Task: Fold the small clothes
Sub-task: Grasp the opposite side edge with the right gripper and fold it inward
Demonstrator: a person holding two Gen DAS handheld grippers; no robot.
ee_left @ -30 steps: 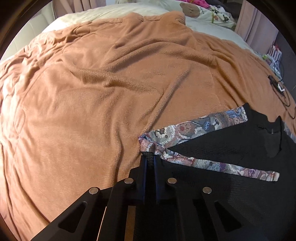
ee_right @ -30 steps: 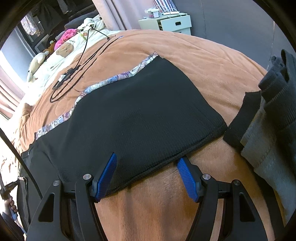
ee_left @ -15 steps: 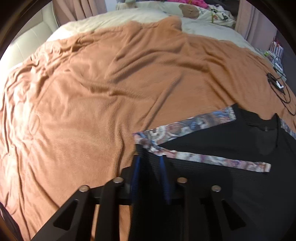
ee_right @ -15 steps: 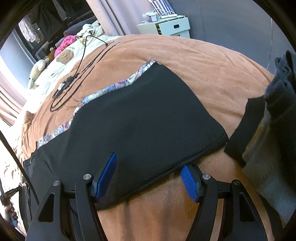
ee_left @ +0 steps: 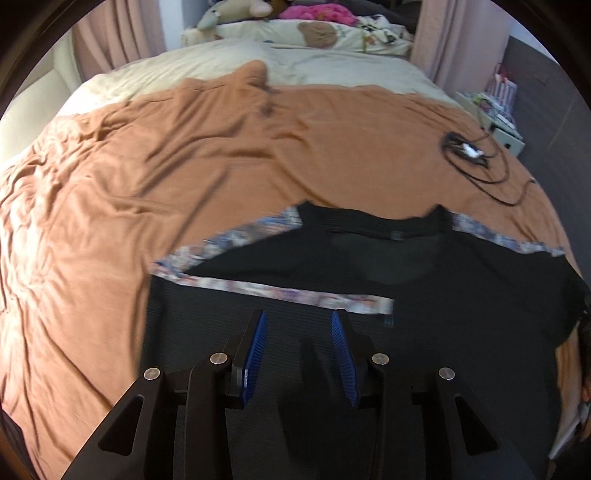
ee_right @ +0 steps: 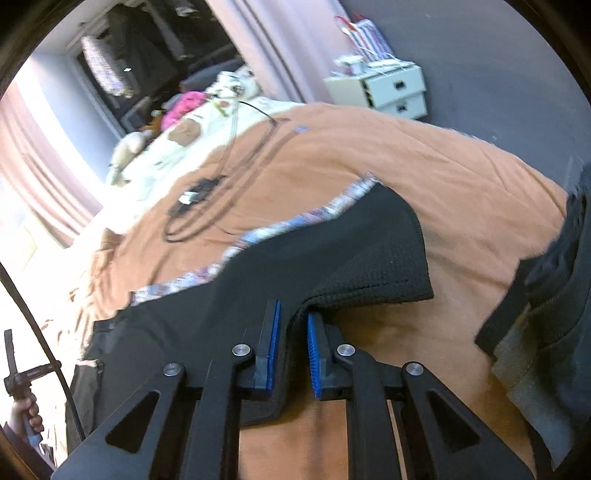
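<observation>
With one sleeve already folded across the black shirt point(ee_left: 424, 332) on the bed point(ee_left: 184, 177), the left gripper point(ee_left: 299, 332) hangs with fingers spread and empty, while the right gripper point(ee_right: 293, 332) – its fingers having just closed – pinches the near hem edge, likely to carry it over next.

Shirt point(ee_left: 461, 295) flat on blanket point(ee_left: 184, 177), cable point(ee_left: 480, 162) beyond it, pillows point(ee_left: 314, 33) farthest back.

Our left gripper point(ee_left: 298, 325) has just been opening, nothing btwn its jaws; right gripper point(ee_right: 292, 314) just closed, pinching black shirt point(ee_right: 332, 258) hem.
</observation>
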